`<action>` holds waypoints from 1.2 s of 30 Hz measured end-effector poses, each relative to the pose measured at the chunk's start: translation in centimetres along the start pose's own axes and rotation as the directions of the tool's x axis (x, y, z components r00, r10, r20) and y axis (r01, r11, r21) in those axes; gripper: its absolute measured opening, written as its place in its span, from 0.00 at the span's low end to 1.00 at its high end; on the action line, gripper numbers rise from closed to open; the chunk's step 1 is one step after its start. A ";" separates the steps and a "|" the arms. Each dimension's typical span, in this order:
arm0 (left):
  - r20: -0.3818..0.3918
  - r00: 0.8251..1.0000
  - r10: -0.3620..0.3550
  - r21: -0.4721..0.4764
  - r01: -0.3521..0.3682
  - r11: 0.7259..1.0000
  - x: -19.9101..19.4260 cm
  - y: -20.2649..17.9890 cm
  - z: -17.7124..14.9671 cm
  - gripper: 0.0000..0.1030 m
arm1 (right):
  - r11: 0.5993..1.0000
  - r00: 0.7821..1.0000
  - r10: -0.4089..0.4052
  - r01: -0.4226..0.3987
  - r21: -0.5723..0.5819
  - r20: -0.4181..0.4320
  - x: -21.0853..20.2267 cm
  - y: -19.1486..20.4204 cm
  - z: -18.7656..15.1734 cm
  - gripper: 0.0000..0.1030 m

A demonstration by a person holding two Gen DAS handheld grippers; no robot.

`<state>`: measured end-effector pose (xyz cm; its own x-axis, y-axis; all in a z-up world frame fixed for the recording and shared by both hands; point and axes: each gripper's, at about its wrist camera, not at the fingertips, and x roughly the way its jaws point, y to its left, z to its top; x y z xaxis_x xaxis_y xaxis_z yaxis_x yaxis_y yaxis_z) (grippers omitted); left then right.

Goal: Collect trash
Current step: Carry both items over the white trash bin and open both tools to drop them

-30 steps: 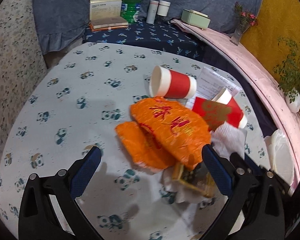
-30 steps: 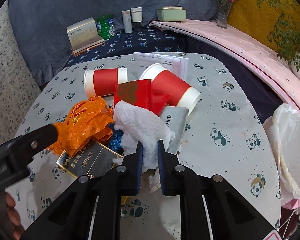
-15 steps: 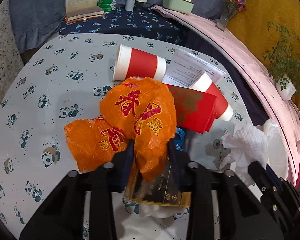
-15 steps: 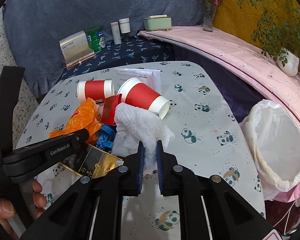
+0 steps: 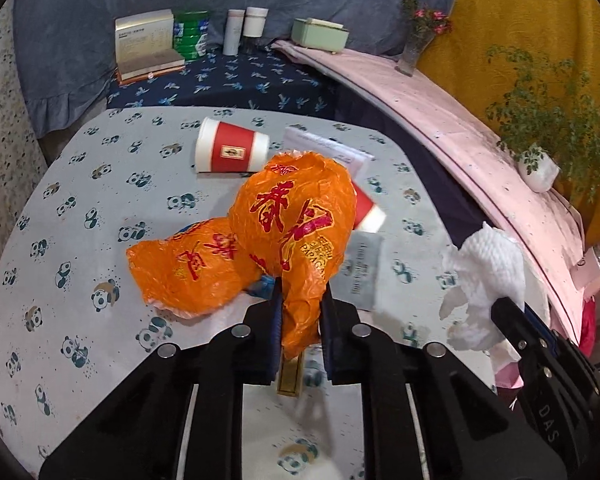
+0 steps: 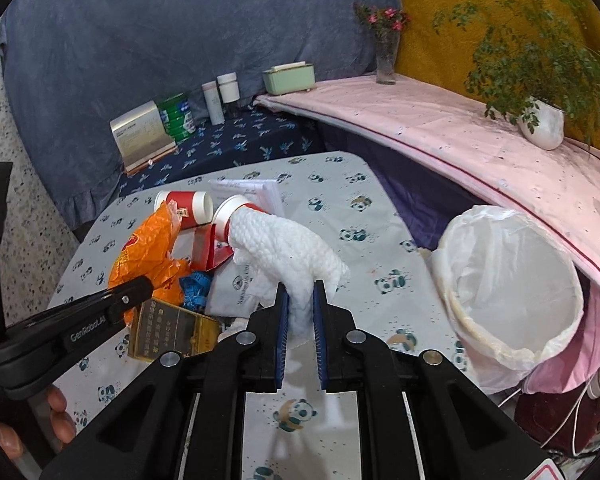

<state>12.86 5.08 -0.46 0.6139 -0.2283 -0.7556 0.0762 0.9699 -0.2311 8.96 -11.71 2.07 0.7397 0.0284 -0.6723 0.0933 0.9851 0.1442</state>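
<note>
Orange wrapper (image 5: 296, 232) in closing left tool (image 5: 300, 320)

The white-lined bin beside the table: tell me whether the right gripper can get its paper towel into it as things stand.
Probably yes. The right gripper is shut on the white paper towel, and the bin gapes open to its right with nothing between them. The trash pile lies off to the other side.

evenly lit from overhead, fairly bright, no glare. soft shadows under the gripper arms on the panda tablecloth (image 5: 100, 184). strong fisheye bending with dark corners. slightly blurred near the lower table edge.
</note>
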 end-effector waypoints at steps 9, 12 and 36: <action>0.028 0.997 -0.077 0.092 0.074 0.993 -2.8 -5.6 -1.0 0.13 | 0.997 0.997 -0.050 0.047 0.061 0.056 -2.9 -3.8 0.2 0.11; 0.024 0.994 -0.103 0.127 0.099 0.987 -3.1 -7.6 -1.3 0.13 | 0.994 0.995 -0.073 0.067 0.081 0.068 -3.5 -5.1 0.1 0.11; -0.137 0.957 -0.256 0.340 0.288 0.895 3.5 -22.7 -3.2 0.13 | 0.923 0.958 -0.282 0.255 0.289 0.055 -4.1 -19.4 -0.5 0.11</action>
<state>10.80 -18.03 0.15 0.4604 -0.4784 -0.7478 0.5123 0.8311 -0.2163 3.74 -30.88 1.63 0.7192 -0.2596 -0.6445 0.4670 0.8674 0.1716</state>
